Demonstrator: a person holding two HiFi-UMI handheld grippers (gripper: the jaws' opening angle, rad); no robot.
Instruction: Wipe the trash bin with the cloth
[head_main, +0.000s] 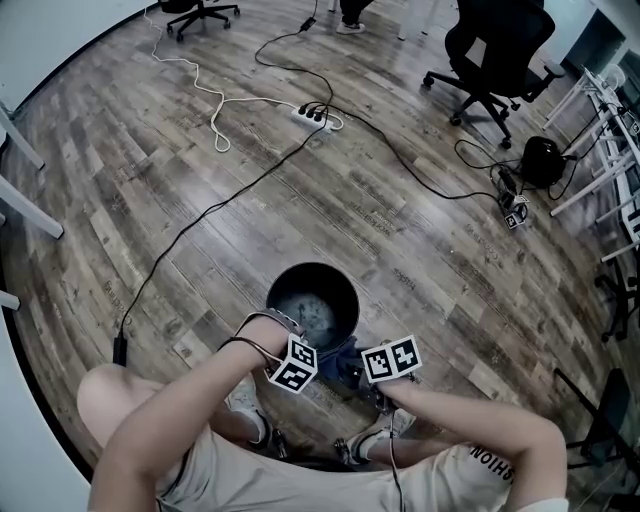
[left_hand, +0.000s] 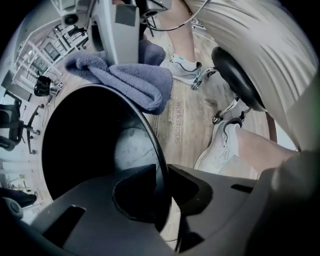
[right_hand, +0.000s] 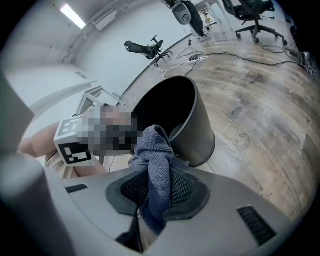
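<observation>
Our left gripper (left_hand: 161, 169) pinches the rim of the round black plastic trash bin (left_hand: 90, 140). Our right gripper (right_hand: 160, 187) clenches the blue-grey terry cloth (right_hand: 154, 147).

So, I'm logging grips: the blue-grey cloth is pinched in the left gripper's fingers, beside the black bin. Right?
No: the blue-grey cloth is pinched in the right gripper fingers, beside the black bin, as the right gripper view shows. The left gripper has the bin's rim between its fingers.

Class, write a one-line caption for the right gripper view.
Right gripper shut on the blue-grey cloth, the open black trash bin just beyond it.
</observation>
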